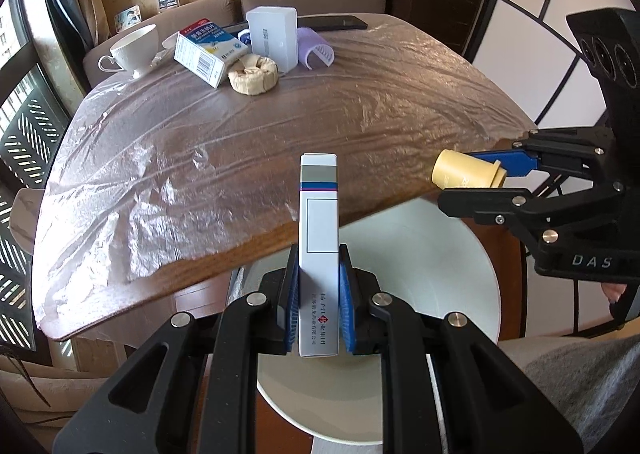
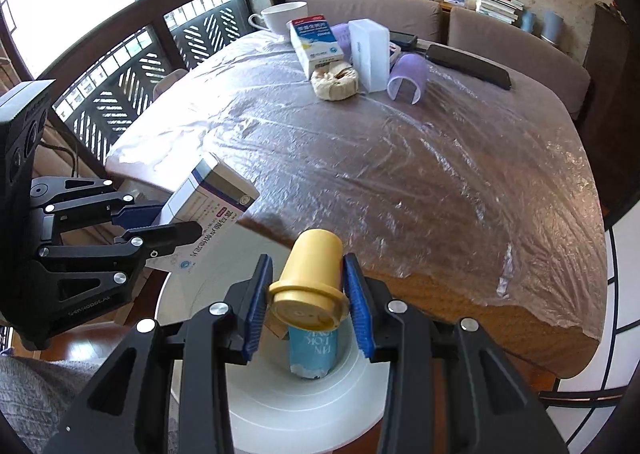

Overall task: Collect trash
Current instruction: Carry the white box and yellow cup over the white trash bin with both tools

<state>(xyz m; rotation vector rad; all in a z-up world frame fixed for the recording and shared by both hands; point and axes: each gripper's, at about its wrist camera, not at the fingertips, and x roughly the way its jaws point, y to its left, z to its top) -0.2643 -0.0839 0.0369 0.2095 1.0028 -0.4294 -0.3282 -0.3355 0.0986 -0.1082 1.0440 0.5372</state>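
A: Start with the big things. What carries it all?

B: A wooden surface [image 1: 360, 102] under crinkled clear film, and at its near edge, lower down, a round white bin [image 1: 460, 274]. A pale blue can [image 2: 310, 350] already lies in the bin.

A: And the trash in hand?

B: Both pieces hang over the bin's mouth, just off the near edge. The left claw [image 1: 319, 302] is clamped on a slim white medicine box [image 1: 319, 230], blue pads on its two broad faces near the lower end, the box standing upright. The right claw [image 2: 306, 302] is clamped on a small yellow plastic bottle [image 2: 312, 274] at its cap end, with the base pointing away from the claw.

A: How do they handle?

B: I judge the box to be light, hollow cardboard: stiff along its edges, but the broad faces would cave under a hard squeeze, so flat pads there are right. The bottle looks rigid, light and smooth; round plastic may slip or roll, so taking it just above the flared cap gives a ledge to hold against.

A: What remains on the far side?

B: A white teacup [image 1: 134, 48], a blue-and-white carton [image 1: 208, 50], a white box [image 1: 274, 38], a tan paper-wrapped ring [image 1: 253, 74] and a lilac curved piece [image 2: 408, 78].
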